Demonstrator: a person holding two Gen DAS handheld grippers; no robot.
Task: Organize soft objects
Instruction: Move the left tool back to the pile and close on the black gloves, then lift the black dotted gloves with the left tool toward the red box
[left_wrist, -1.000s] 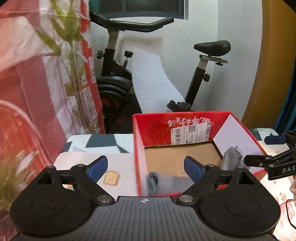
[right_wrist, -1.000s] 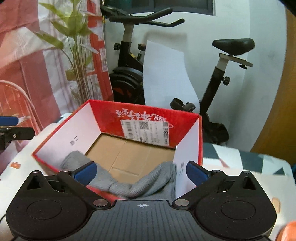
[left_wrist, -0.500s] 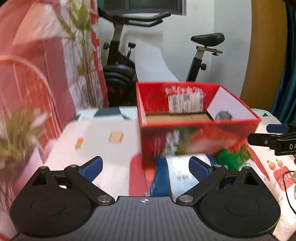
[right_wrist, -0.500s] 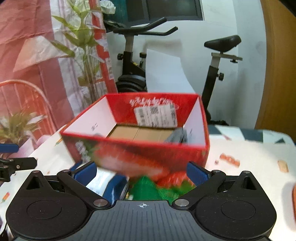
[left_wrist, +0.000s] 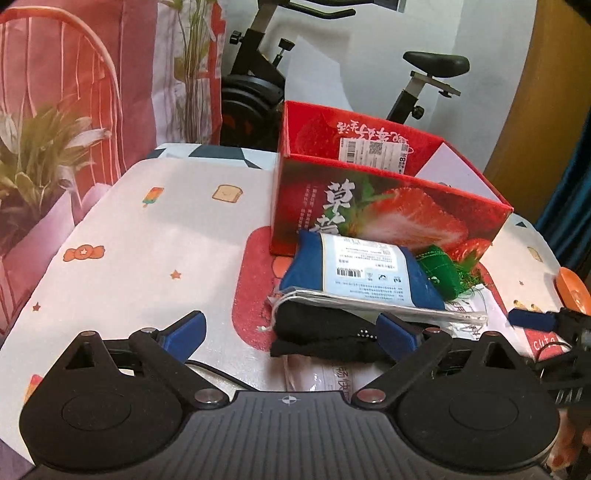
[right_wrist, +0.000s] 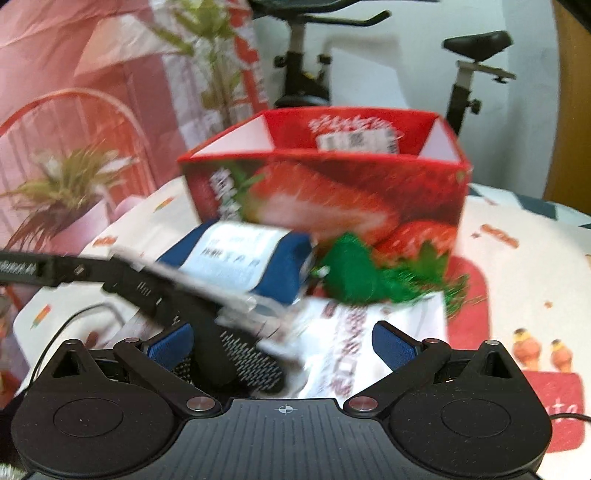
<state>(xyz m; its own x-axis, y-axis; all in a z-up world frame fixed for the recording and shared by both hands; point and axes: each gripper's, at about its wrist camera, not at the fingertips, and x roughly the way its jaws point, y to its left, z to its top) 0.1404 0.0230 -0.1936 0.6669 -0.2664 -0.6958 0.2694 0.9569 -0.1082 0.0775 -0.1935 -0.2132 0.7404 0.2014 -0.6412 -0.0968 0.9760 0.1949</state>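
A red strawberry-print box (left_wrist: 388, 210) stands on the table; it also shows in the right wrist view (right_wrist: 332, 192). In front of it lies a pile: a blue packet with a white label (left_wrist: 362, 275), a green mesh piece (left_wrist: 441, 271), a black soft item (left_wrist: 325, 334) and a white plastic bag (right_wrist: 373, 332). My left gripper (left_wrist: 291, 334) is open just in front of the black item. My right gripper (right_wrist: 282, 339) is open over the white bag; the view is blurred. The left gripper's finger crosses the right wrist view (right_wrist: 122, 277).
The table has a white cartoon-print cloth (left_wrist: 155, 236) with a red patch. An exercise bike (left_wrist: 266, 85) and a plant (left_wrist: 33, 158) stand behind. An orange object (left_wrist: 570, 290) lies at the right edge. A thin cable (right_wrist: 74, 314) runs on the left.
Both grippers have pulled back and dropped from over the box to the pile in front of it. The grey socks inside the box are out of sight now.
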